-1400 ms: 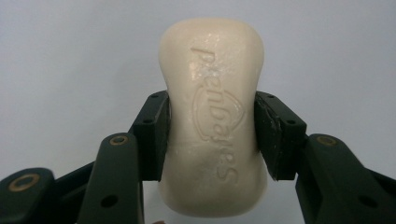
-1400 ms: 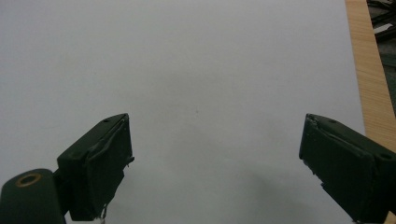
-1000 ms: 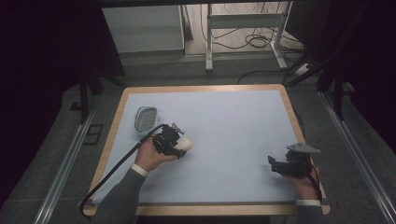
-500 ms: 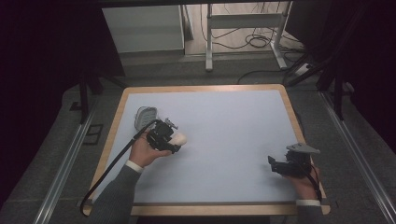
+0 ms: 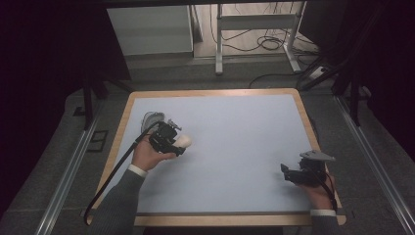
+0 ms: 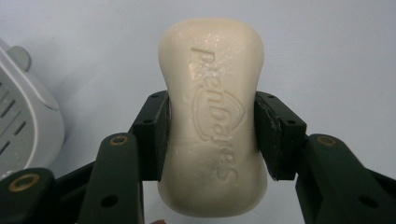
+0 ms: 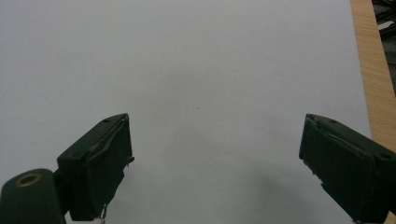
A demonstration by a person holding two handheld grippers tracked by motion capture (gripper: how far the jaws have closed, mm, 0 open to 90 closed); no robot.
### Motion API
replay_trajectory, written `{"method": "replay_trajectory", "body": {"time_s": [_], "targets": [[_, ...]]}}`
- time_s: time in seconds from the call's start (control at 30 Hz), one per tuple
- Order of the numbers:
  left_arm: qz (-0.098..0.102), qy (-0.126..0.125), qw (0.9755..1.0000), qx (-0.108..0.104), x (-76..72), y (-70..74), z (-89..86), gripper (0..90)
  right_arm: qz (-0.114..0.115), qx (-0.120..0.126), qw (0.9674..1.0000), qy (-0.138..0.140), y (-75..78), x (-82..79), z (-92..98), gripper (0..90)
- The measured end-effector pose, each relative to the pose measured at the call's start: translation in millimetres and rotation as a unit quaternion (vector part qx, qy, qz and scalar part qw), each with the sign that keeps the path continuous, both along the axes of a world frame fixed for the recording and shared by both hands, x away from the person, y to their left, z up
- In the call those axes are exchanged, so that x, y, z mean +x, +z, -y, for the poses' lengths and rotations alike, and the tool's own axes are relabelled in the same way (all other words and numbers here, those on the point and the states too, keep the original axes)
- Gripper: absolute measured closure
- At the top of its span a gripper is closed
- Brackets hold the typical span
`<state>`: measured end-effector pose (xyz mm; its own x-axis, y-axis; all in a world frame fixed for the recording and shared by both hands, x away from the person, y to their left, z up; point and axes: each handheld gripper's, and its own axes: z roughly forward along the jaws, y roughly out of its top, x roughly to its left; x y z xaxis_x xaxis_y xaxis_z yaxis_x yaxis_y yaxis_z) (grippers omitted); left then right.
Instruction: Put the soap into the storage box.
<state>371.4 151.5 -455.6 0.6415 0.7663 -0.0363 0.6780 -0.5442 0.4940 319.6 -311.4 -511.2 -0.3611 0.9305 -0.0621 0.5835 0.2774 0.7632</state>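
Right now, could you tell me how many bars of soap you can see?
1. The bar of soap is clamped in the left gripper, beside the grey soap dish at the table's far left.

The soap dish (image 6: 21, 126) was cut off by the left edge of the left gripper view, and in the high view it was partly hidden behind the left gripper (image 5: 176, 142). The lettering pressed into the soap (image 6: 212, 119) could not be read with certainty.
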Motion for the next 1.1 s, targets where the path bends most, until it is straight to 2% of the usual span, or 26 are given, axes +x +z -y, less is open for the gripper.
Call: {"method": "replay_trajectory", "body": {"time_s": [0.43,1.1], "targets": [[0.009,0.019,0.9998,-0.002,6.8,8.8,-11.8,49.4,0.001,0.001,1.0000,0.000,0.4,-0.2,-0.1,9.3],[0.018,0.031,0.9994,0.001,19.2,23.9,-23.0,49.4,-0.001,-0.003,1.0000,-0.001,-0.7,0.3,0.7,9.3]]}}
